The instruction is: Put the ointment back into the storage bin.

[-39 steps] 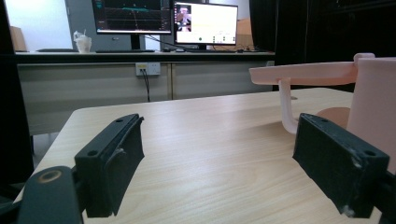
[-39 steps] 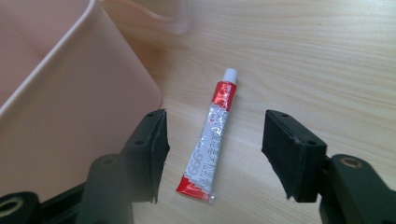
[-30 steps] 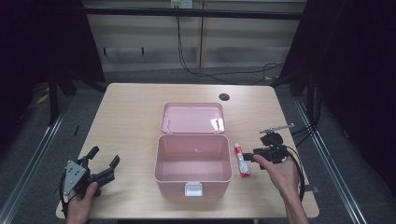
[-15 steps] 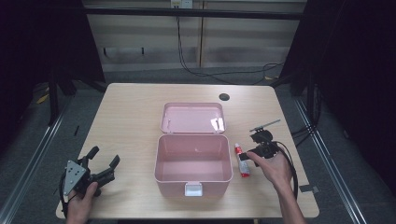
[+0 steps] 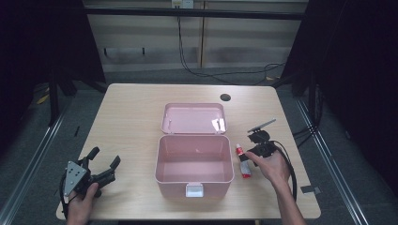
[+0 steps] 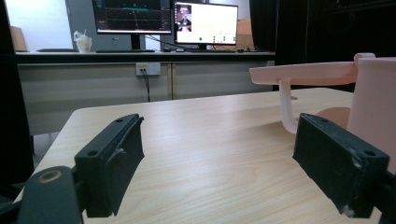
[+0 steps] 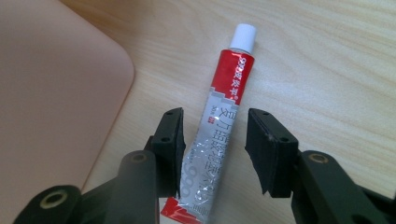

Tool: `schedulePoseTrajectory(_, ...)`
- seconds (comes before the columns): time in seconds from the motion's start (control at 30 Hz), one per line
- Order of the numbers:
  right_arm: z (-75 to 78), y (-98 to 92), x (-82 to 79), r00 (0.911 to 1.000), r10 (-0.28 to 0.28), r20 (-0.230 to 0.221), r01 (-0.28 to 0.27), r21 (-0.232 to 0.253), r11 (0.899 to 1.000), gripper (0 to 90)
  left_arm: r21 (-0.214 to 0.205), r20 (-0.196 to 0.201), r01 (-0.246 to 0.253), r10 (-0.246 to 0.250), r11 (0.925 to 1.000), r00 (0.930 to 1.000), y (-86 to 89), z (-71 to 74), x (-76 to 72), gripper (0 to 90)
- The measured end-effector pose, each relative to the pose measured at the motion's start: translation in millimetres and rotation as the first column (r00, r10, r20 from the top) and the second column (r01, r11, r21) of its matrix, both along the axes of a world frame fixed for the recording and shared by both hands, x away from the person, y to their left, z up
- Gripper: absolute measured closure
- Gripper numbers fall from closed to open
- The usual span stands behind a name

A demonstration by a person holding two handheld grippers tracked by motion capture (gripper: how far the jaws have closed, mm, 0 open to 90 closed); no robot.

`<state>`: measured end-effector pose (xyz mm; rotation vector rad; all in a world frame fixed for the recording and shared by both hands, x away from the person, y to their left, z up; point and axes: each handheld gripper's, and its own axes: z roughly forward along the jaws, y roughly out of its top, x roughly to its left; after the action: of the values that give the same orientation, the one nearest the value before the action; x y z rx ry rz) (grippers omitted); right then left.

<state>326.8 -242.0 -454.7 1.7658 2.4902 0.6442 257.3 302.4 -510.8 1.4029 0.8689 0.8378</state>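
Beside the pink box [image 5: 195, 161], the tube [image 7: 219, 121] lies lengthwise, cap pointing away.

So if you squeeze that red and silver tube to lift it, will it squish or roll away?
The tube will probably dent a little, since its silver body looks thin and crinkly. It lies flat on the table with a flattened tail end, so rolling seems unlikely. It looks small and likely light between the right tool jaws, which have just been closing around it.

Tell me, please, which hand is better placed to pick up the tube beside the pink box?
Right: the right claw straddles the tube, jaws closing around it. The left claw rests open across the box.
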Motion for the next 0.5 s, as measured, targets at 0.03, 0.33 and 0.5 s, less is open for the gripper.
schedulePoseTrajectory(0.03,0.0,0.0,0.0,1.0000,0.000,0.000,0.000,0.000,1.000,57.6,0.000,0.000,0.000,0.000,1.0000,1.0000,0.0,0.0,0.0,15.7)
schedulePoseTrajectory(0.33,-6.5,4.7,2.8,1.0000,-0.005,-0.008,0.005,-0.013,1.000,62.0,0.000,0.000,0.000,0.000,1.0000,1.0000,0.0,0.0,0.0,15.7)
schedulePoseTrajectory(0.5,-11.6,8.1,3.5,0.9998,0.004,-0.018,-0.005,-0.043,0.999,63.4,0.006,0.000,0.000,0.000,1.0000,1.0000,0.3,0.1,-0.1,15.7)
